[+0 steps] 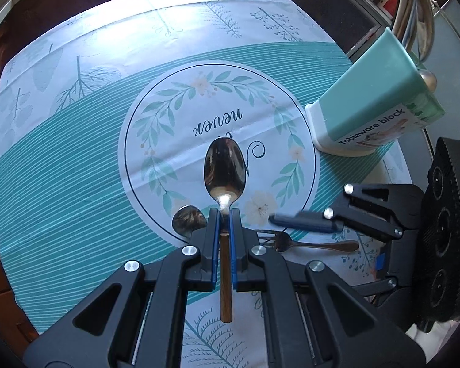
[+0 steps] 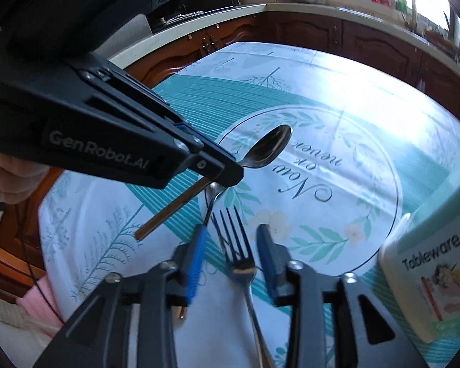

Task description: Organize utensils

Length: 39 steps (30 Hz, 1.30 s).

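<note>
My left gripper [image 1: 224, 214] is shut on a steel spoon [image 1: 224, 170] and holds it above the tablecloth, bowl forward, with the handle running back between the pads. A second spoon [image 1: 187, 219] lies on the cloth just left of the fingers. A fork [image 2: 240, 260] lies flat on the cloth, tines pointing away. My right gripper [image 2: 231, 229] is open, one blue pad on either side of the fork's neck and neither visibly touching it. The teal and white tableware block [image 1: 374, 98] stands to the right, and its top opening is not shown. The held spoon [image 2: 268, 147] hangs left of the fork.
A round table carries a teal and white patterned tablecloth [image 1: 76, 153]. Wooden cabinets and a pale counter [image 2: 322, 9] ring the far side. A chrome frame [image 1: 414, 15] rises behind the block. A hand [image 2: 3, 171] grips the left tool.
</note>
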Motion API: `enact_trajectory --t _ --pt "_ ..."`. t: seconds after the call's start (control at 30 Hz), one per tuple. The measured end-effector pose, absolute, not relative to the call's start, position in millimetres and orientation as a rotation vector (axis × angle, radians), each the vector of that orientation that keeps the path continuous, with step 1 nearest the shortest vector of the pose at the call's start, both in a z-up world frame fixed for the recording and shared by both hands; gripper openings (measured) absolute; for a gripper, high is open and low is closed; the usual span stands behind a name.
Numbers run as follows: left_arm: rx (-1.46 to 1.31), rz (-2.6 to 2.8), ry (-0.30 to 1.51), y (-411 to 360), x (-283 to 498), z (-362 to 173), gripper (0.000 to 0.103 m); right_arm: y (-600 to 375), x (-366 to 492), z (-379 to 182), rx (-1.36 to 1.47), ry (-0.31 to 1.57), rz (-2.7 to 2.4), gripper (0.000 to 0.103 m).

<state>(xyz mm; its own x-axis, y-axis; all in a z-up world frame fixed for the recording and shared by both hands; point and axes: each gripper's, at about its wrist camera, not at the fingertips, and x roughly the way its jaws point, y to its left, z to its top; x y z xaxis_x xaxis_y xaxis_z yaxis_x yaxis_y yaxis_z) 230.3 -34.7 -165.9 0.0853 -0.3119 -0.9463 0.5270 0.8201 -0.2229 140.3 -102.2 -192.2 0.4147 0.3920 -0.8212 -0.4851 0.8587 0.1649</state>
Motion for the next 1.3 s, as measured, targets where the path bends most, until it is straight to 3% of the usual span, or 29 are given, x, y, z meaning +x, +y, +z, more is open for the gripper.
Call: enact_trajectory --t 0.3,0.33,0.37,0.67,1.07,1.3 --pt "0.155 -0.621 1.334 -21 231 -164 0.004 -92 147 -197 -0.155 1.002 0.516 0.041" --pt "0.153 -0.62 1.332 -20 231 -164 0.004 -93 148 -197 -0.144 1.005 0.513 0.036" --pt "0.15 -0.619 1.33 -18 230 -163 0.004 -94 150 -198 -0.134 1.011 0.516 0.021" --pt "0.154 -0.613 1.2 -13 210 -134 0.004 -108 133 -181 -0.07 0.929 0.482 0.019" --pt "0.154 -0.64 0.804 -35 141 -30 0.004 -168 71 -97 0.156 0.601 0.349 0.018" --pt "0.143 -0.68 0.69 -66 128 20 0.004 -225 66 -25 0.29 0.448 0.216 0.014"
